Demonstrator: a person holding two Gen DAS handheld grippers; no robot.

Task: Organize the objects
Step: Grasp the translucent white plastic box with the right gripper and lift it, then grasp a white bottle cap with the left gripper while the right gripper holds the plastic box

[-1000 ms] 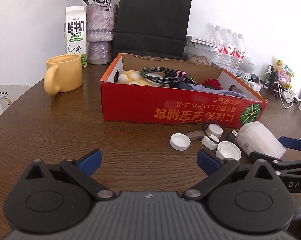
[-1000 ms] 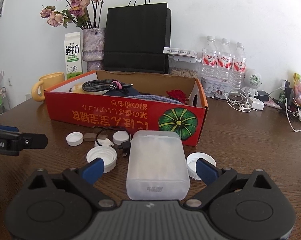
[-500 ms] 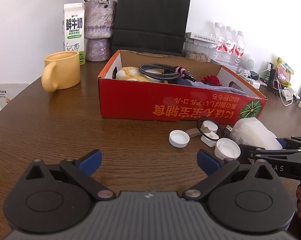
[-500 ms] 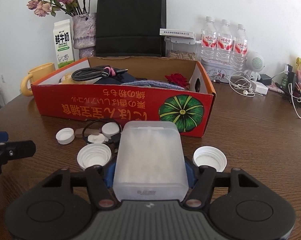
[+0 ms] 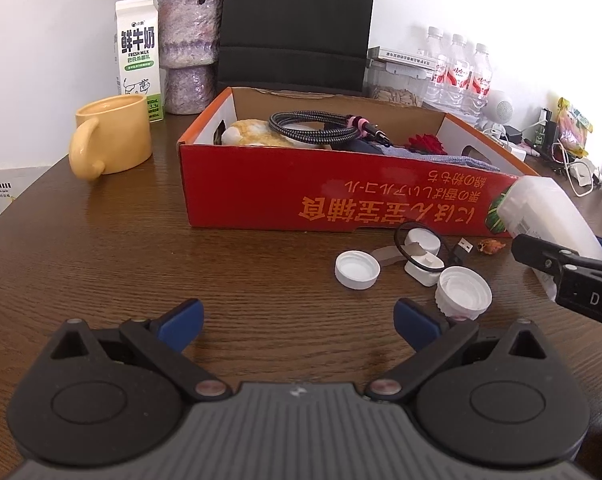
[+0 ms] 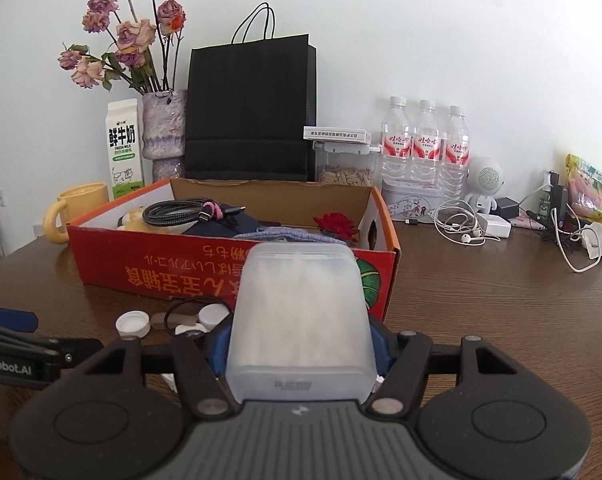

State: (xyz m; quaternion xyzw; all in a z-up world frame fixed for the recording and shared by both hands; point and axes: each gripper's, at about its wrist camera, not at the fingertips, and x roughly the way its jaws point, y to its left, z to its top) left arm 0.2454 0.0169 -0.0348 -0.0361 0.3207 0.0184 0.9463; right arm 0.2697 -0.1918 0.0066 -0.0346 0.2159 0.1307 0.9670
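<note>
- The right tongs [image 6: 301,344] are clenched on a frosted translucent plastic box [image 6: 301,312], their blue pads pressed to its two sides; it is held off the tabletop [image 6: 481,300], just near of the red cardboard box [image 6: 149,264].
- The left tongs [image 5: 299,320] are released, with nothing between the pads, hovering over bare wood on the near left.
- Judged step: the pick-up is done, and carrying the plastic box into the red box is in hand.
- The next move seems to call for lifting it over the near wall and setting it down where there is room beside the braided cable [image 6: 185,212] and cloth.
- The plastic box is smooth, rounded at the corners and rigid-looking; the red box is matte card with an open top.
- White ribbed bottle caps [image 5: 357,270] lie loose on the dark wood-grain tabletop, still outside the box.
</note>
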